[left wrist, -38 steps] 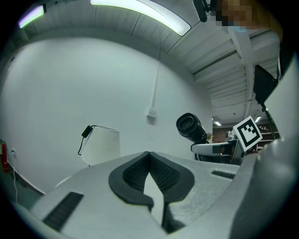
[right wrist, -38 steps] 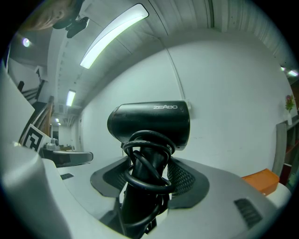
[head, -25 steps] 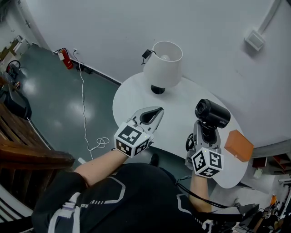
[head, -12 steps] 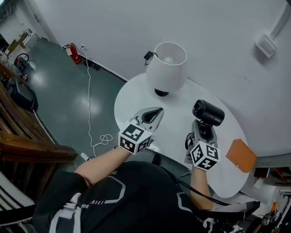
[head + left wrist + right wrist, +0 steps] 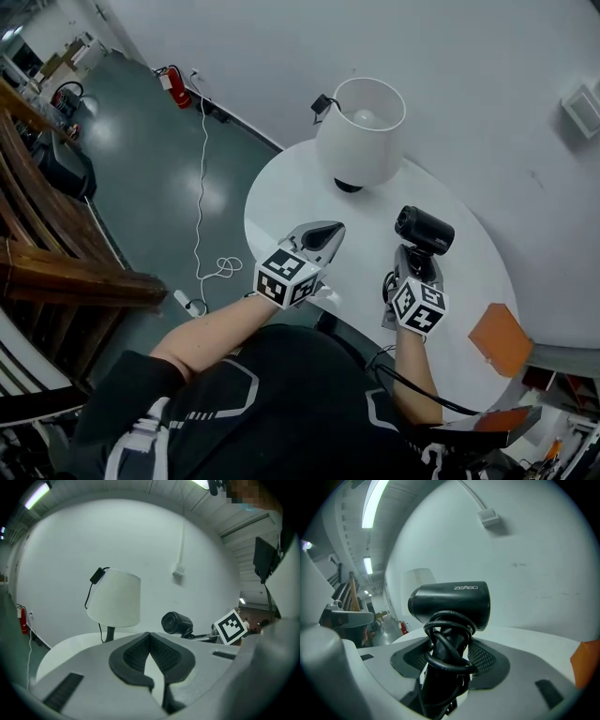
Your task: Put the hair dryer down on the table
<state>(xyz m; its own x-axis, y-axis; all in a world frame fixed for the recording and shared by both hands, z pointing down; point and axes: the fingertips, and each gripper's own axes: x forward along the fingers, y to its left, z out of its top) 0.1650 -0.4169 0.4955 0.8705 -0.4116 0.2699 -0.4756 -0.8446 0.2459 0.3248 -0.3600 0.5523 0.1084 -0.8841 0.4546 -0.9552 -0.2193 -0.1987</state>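
Floor cable point(image 5: 202, 178): thin, white, trailing over glossy grey-green floor, ending in a loose coil.
Left arm: bare forearm from a black sleeve, angled up and to the right; marker cube faces the head camera.
Left gripper point(image 5: 323, 234) point(image 5: 150, 637): pale grey plastic shell, black ribbed pads. The 2 pads meet at the tips with nothing between them. It hovers over the near left edge of the table.
Table point(image 5: 473, 272): round, smooth white top.
Lamp point(image 5: 361, 129) point(image 5: 115, 597): white tapered shade, open at the top, on a dark stem and base; stands at the far side of the table.
Hair dryer point(image 5: 424, 230) point(image 5: 450, 601): matte black, short round barrel on a straight handle, black cord looped round the handle. Upright, barrel level, held over the table to the right of the lamp; not lying on the top.
Right gripper point(image 5: 417, 267) point(image 5: 447, 663): same build; jaws clamped on the hair dryer's handle, pads against both sides.
Right arm: forearm rising nearly straight up the head view.
Orange pad point(image 5: 497, 339) point(image 5: 586, 660): flat, rectangular, at the table's right edge, well apart from the dryer.
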